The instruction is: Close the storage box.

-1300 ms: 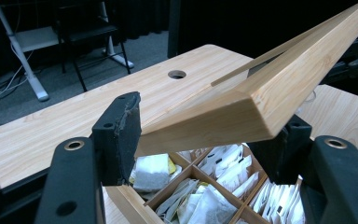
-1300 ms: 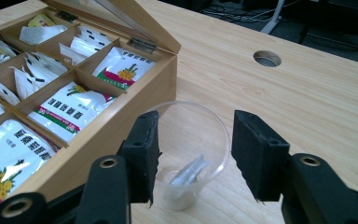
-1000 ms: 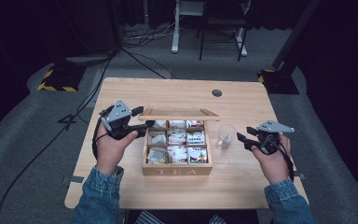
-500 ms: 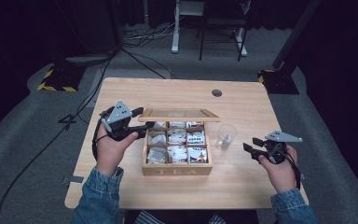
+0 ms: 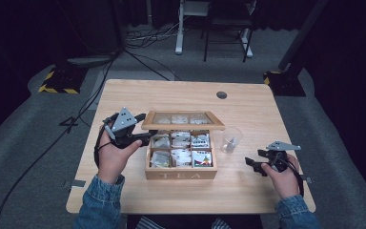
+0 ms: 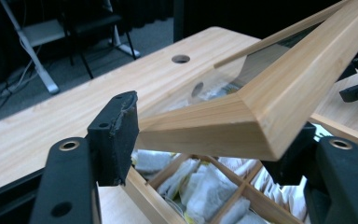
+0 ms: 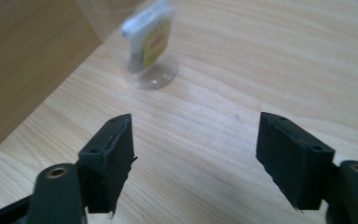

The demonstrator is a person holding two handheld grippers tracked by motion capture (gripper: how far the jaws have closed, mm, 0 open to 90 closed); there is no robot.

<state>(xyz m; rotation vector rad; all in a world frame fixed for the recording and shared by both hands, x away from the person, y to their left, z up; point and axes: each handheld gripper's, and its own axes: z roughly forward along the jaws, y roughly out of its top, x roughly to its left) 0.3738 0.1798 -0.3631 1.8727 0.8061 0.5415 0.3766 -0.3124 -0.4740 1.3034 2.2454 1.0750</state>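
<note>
Left gripper [image 5: 143, 129]: at the left end of the tea box, its two black jaws set one to each side of the corner of the raised lid; in the left gripper view the right-hand pad presses the lid's outer edge while the left-hand pad stands at the frame's end face, a thin gap possibly between them. The jaws have just opened a little, with the lid corner between them.

Lid [image 6: 242, 116]: a wooden frame with a clear pane, lifted and tilted above the box, hinged along the far side; its near left corner lies between the left gripper's jaws.

Tea box [image 5: 181, 172]: a wooden box marked TEA, in the middle of the table, open; its compartments hold tea bags [image 5: 181, 155].

Right gripper [image 7: 193, 158]: low over the bare table at the right, jaws spread wide with nothing between them; they have just been opening.

Glass [image 5: 231, 139]: a small clear glass standing just right of the box, ahead of the right gripper and apart from it; a tea bag with a yellow label [image 7: 150, 35] stands inside.

Table [image 5: 248, 102]: pale wood, with a round hole near its far edge.
</note>
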